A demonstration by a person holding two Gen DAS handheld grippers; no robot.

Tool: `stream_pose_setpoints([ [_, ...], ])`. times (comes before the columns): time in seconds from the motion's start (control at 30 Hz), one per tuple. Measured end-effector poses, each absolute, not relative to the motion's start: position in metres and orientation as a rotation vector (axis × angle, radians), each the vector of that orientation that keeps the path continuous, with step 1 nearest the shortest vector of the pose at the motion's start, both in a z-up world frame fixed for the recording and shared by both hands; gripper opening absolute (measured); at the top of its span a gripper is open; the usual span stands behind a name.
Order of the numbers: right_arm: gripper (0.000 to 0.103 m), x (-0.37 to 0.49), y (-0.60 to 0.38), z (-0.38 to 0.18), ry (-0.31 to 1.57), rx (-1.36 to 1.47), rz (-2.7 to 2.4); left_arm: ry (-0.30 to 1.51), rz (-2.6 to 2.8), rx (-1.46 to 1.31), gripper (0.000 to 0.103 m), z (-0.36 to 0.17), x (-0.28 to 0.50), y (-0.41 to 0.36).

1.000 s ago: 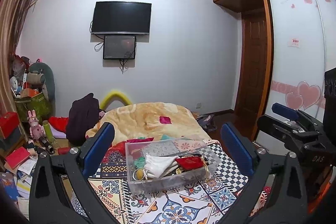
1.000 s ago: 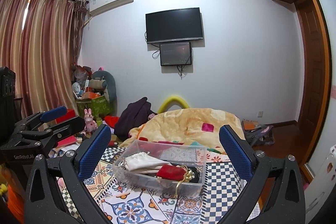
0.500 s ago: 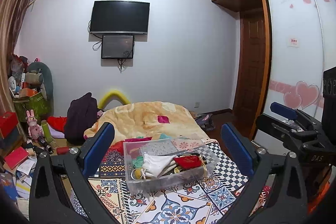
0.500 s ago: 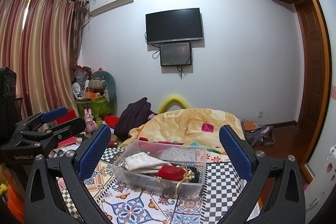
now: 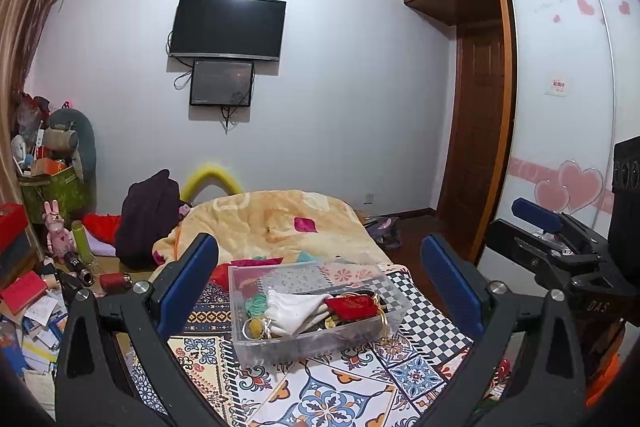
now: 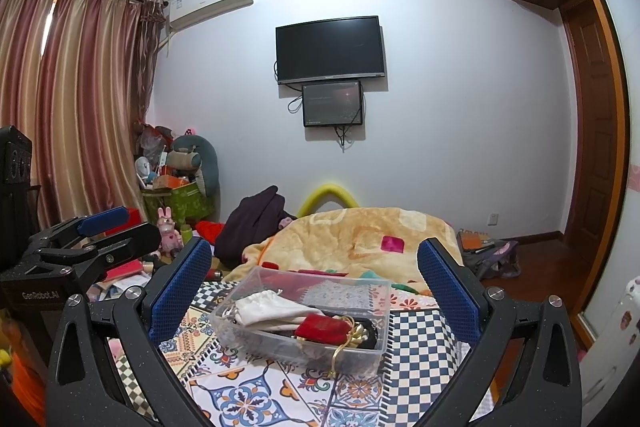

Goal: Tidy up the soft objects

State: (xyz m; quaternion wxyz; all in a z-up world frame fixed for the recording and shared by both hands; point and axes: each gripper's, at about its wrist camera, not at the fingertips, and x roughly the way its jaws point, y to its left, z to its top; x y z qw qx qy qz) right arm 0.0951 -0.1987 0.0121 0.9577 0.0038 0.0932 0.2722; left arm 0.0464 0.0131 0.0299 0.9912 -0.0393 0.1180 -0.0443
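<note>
You are holding left gripper [image 5: 318,269] and right gripper [image 6: 314,273] wide open, both empty, above patterned cloth [image 6: 256,391]. Clear bin [image 6: 362,357] is already containing white pouch [image 6: 266,309], red pouch [image 6: 322,329]; judging sorting mostly done.

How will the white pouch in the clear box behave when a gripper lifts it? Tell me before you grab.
The white pouch lies creased and slumped over the other items, so it will probably flop and sag from one pinch. It looks thin, likely light. Its drawstring end lies near the clear box wall and may trail or snag on the red pouch beside it.
</note>
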Motion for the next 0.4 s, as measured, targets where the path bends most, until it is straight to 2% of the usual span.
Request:
stream_pose_setpoints([
  [0.4, 0.103, 0.0979, -0.1989, 0.0114, 0.192, 0.007, 0.551, 0.239, -0.085, -0.069, 0.103, 0.0297, 0.0459, 0.0119],
])
